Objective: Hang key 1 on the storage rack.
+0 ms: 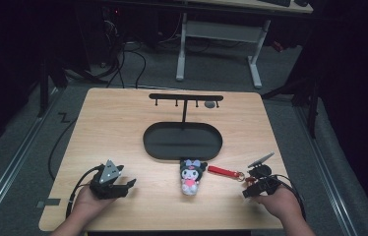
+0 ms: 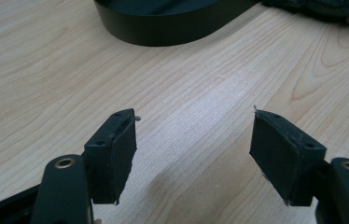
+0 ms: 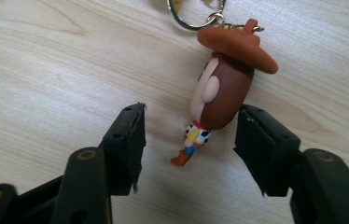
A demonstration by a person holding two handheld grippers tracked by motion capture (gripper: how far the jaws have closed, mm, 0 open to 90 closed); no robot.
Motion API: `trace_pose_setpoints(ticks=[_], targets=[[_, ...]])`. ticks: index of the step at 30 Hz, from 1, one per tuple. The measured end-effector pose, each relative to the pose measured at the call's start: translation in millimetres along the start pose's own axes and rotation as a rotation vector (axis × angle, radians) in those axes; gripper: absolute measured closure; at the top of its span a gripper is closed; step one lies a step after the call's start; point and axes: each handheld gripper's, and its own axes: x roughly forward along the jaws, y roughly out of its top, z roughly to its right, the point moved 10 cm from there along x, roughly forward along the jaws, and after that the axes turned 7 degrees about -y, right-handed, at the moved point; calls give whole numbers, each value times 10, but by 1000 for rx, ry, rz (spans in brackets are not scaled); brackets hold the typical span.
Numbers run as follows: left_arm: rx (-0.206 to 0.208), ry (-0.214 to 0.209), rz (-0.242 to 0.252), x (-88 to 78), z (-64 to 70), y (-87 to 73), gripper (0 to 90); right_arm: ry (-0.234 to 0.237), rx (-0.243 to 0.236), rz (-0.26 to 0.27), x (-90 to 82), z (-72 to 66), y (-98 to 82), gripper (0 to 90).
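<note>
A small cowboy figurine (image 3: 224,88) with a brown hat lies on the wooden table, hung from a metal key ring (image 3: 191,18). My right gripper (image 3: 189,140) stands open around it: the right pad is at the figurine's head and the left pad is well clear of it. In the high view the right gripper (image 1: 249,187) sits near the table's front right, beside a red strap (image 1: 221,171). My left gripper (image 1: 129,188) rests at the front left, open (image 2: 193,140), with only bare wood between its pads.
A black-and-pink plush toy (image 1: 191,176) lies at the front centre. Behind it is a black oval tray (image 1: 155,142) bearing a T-shaped hook stand (image 1: 186,97). The tray's wall (image 2: 163,28) lies ahead of the left gripper. The table's front edge is close to both hands.
</note>
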Motion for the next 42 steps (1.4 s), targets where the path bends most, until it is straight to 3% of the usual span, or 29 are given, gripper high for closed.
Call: trace_pose_setpoints(ticks=[5, 8, 15, 20, 23, 36, 42], targets=[[-11, 6, 1, -12, -21, -9, 318, -28, 31, -13, 60, 57, 53, 545], [-4, 1, 6, -15, -10, -2, 319, -11, 40, -8, 55, 67, 64, 569], [2, -3, 10, -9, -3, 7, 320, -24, 39, -17, 52, 111, 111, 614], [4, -4, 14, -5, -5, 12, 319, -41, 15, -24, 98, 104, 155, 644], [6, -5, 9, 0, -8, 6, 319, -61, -25, -24, 97, 116, 170, 655], [8, -5, 3, -2, -4, -6, 318, 23, -67, 11, -126, -17, 216, 664], [12, -6, -3, 10, 3, -16, 318, 101, -90, 54, -294, -126, 257, 663]])
